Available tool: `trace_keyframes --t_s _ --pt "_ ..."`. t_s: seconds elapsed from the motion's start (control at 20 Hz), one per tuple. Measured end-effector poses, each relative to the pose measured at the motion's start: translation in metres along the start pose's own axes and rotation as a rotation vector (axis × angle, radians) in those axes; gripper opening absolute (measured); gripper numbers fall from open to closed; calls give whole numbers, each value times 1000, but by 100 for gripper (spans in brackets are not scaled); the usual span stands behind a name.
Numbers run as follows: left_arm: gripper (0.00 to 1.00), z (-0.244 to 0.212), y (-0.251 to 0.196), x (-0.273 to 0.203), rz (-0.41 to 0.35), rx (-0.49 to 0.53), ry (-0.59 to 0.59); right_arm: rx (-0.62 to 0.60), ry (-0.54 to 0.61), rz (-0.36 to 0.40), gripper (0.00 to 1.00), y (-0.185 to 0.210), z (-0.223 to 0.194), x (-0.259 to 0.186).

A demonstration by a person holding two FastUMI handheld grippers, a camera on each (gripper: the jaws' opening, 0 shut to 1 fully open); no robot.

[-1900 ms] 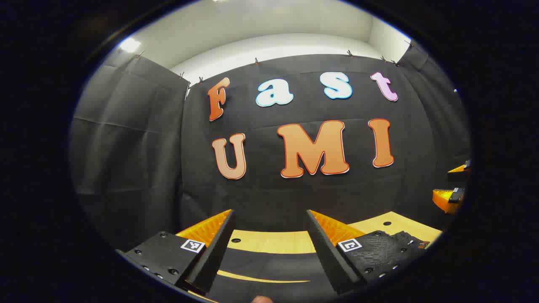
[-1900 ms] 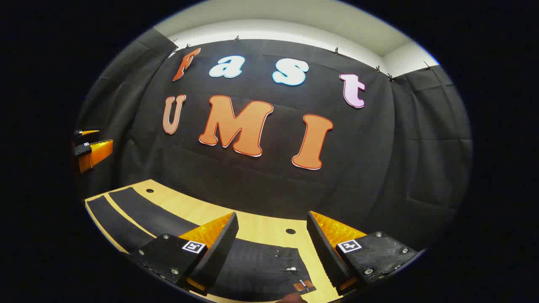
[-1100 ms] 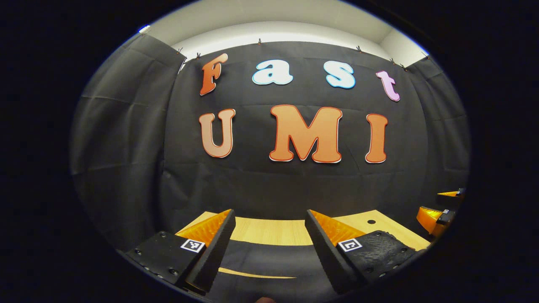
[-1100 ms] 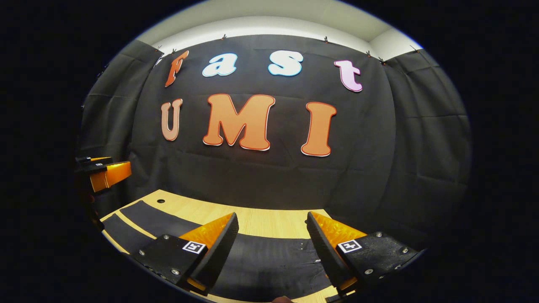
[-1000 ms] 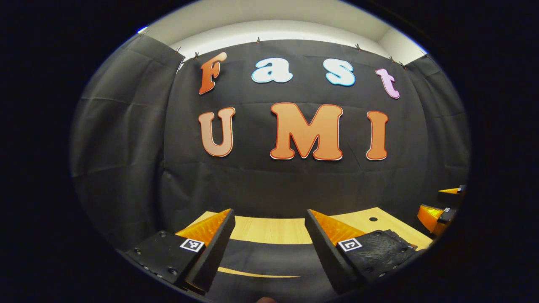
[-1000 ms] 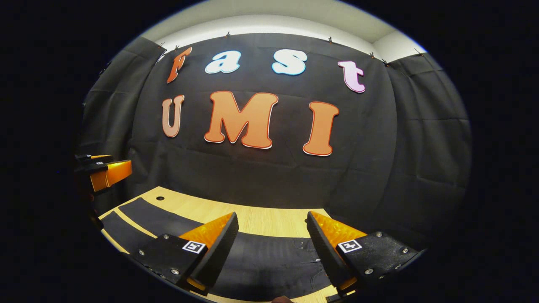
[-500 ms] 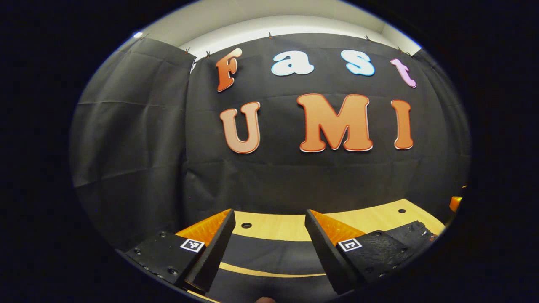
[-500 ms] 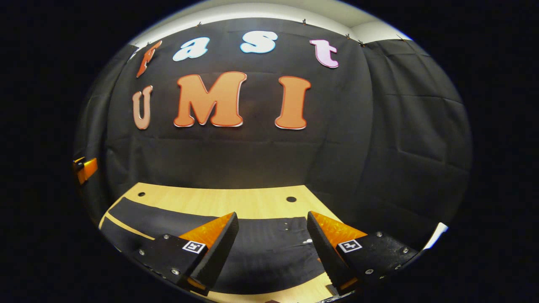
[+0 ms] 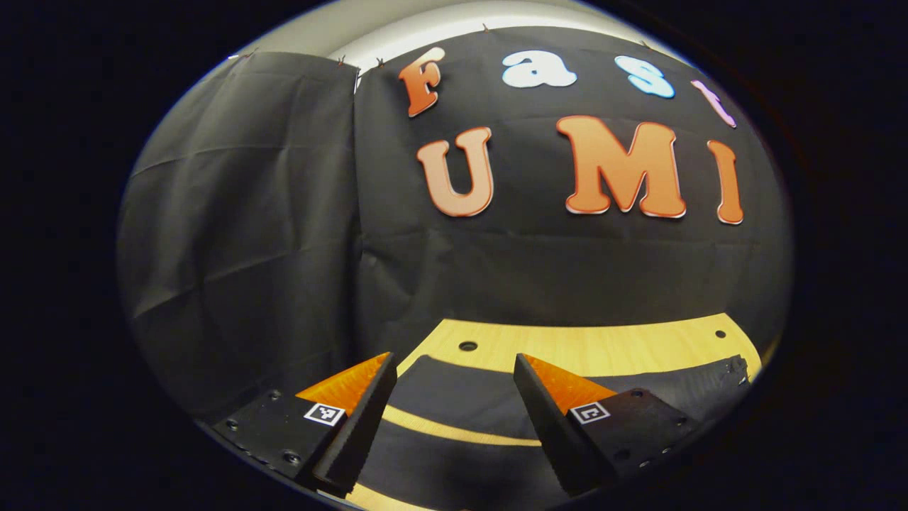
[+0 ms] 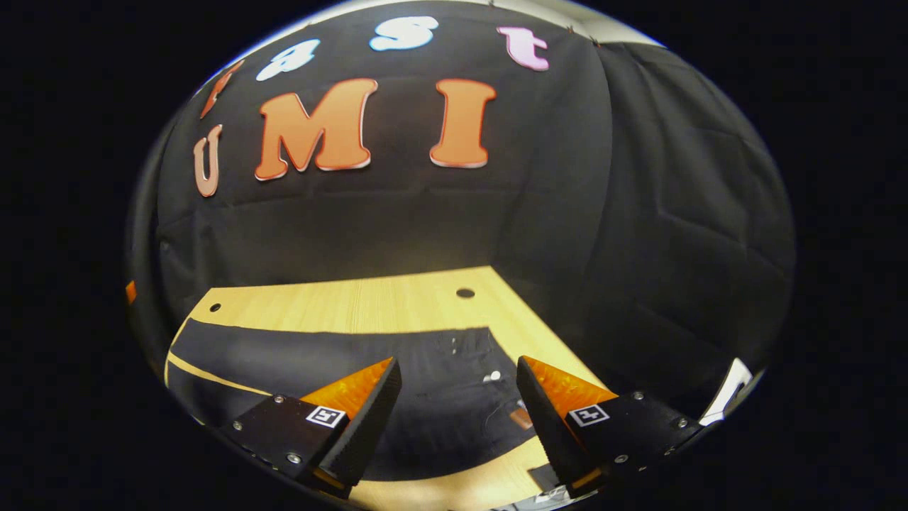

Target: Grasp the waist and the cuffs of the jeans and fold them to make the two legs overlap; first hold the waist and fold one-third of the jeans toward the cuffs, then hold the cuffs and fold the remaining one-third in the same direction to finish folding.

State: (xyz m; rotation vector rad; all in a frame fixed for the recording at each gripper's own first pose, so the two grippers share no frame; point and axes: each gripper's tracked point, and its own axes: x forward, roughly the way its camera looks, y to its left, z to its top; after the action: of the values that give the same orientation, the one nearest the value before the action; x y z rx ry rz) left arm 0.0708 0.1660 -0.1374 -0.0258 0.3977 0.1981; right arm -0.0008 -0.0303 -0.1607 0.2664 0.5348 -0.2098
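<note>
Black jeans point(image 9: 461, 394) lie flat on the wooden table point(image 9: 603, 348), legs side by side with a thin strip of table between them. In the left gripper view my left gripper point(image 9: 454, 363) hangs open above the cuff end of the legs, nothing between its fingers. In the right gripper view the jeans point(image 10: 319, 358) stretch off to the left, and their waist with a metal button point(image 10: 494, 375) and a small tag point(image 10: 521, 419) lies just ahead of my right gripper point(image 10: 460, 367), which is open and holds nothing.
The table point(image 10: 369, 305) has small round holes point(image 10: 465, 292) near its far edge and ends at the black cloth wall behind and on both sides. A pale object point(image 10: 734, 380) shows low at the right beyond the table's edge.
Both grippers have tipped down towards the table, the left swinging left to the cuffs and the right swinging right to the waist. More of the jeans shows; both stay open.
</note>
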Motion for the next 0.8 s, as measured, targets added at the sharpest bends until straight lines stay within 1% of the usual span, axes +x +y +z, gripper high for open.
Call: trace_keyframes --t_s 0.05,0.15,0.25,0.3,0.45,0.55,0.65,0.8 --pt "99 -8 10 4 8 -9 26 22 43 -11 98 -5 -11 5" --pt "99 -24 23 6 -7 -25 94 47 112 -36 99 -14 -29 12" --pt "99 -40 37 11 -14 -45 150 72 222 -57 99 -22 -51 17" --pt "99 -49 45 14 -3 -47 174 107 252 -46 99 -21 -60 21" --pt "99 -74 64 25 30 -58 258 214 340 -59 99 -27 -79 28" --pt "99 -101 83 28 56 -76 340 270 380 -67 98 -31 -89 32" --pt "99 -129 97 30 78 -100 437 336 449 -111 98 -42 -102 35" --pt "100 -176 122 30 116 -146 587 474 519 -106 99 -47 -125 50"
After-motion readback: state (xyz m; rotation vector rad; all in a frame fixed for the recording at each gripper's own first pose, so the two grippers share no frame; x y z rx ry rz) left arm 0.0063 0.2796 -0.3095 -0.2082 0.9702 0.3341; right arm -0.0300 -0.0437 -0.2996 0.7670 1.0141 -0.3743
